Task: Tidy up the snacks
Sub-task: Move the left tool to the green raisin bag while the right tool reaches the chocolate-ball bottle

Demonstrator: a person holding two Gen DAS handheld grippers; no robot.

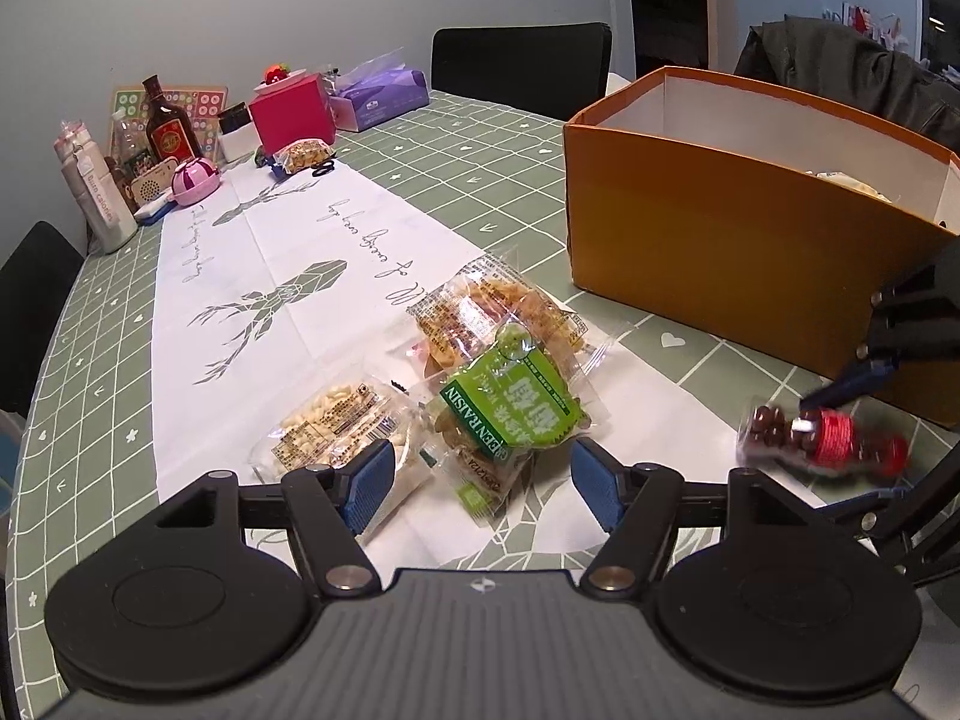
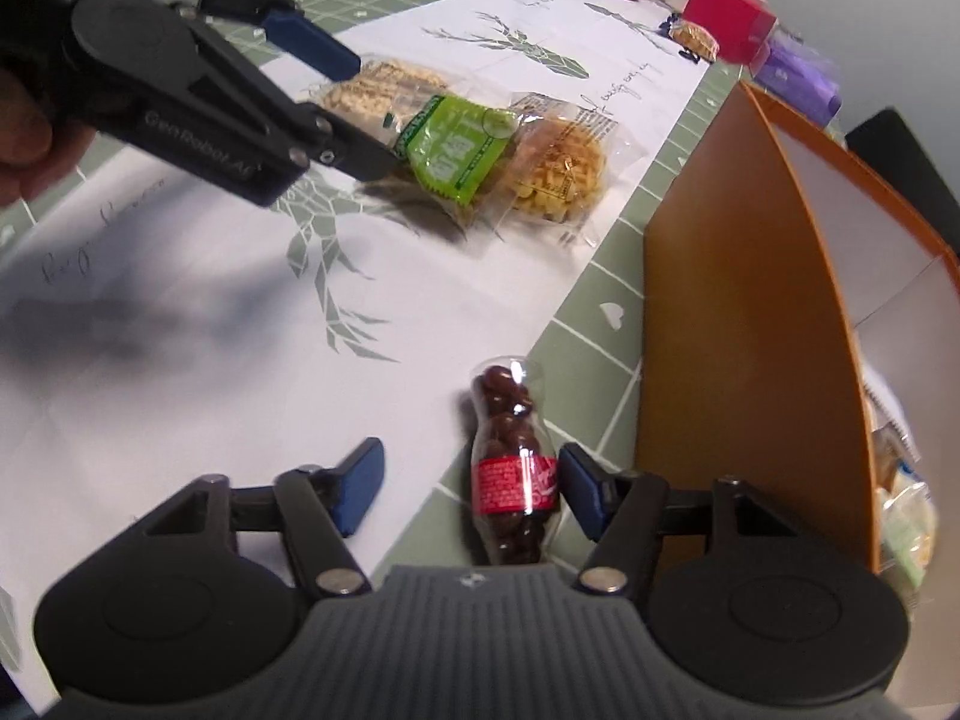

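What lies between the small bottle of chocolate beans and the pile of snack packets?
Only bare white runner separates the bottle from the green raisin packet; the right wrist view shows this.

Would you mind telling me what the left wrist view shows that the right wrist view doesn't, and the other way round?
Only the left wrist view shows the dark liquor bottle, the black chair and the jacket behind the orange box.

Only the right wrist view shows wrapped snacks inside the box and a hand holding the left gripper.

Both show the green raisin packet, the puffed-snack bag, the yellow cracker bag, the bottle of chocolate balls, the pink box and the right gripper, its jaws either side of the bottle.
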